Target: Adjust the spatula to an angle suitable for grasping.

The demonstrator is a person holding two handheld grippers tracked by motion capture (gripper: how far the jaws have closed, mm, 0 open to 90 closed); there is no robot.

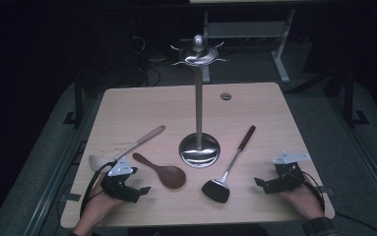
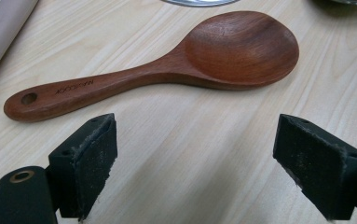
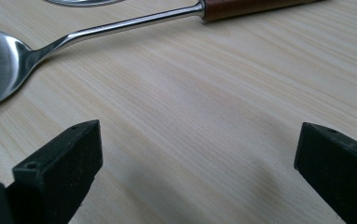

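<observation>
A metal utensil stand (image 1: 199, 98) with hooks at its top rises from a round base (image 1: 199, 150) at the table's middle. A brown wooden spoon (image 1: 161, 171) (image 2: 167, 65) lies left of the base, just beyond my left gripper (image 1: 138, 189) (image 2: 195, 163), which is open and holds nothing. A pale ladle (image 1: 127, 147) (image 2: 1, 32) lies farther left. A steel spatula with a wooden handle (image 1: 230, 164) (image 3: 120, 28) lies right of the base. My right gripper (image 1: 265, 183) (image 3: 197, 172) rests open over bare table, to the right of the spatula's head.
The light wooden table (image 1: 141, 105) has a small round grommet (image 1: 225, 96) near its far edge. Behind the table stand a white desk frame (image 1: 279, 54) and dark floor. Both hands rest near the front edge.
</observation>
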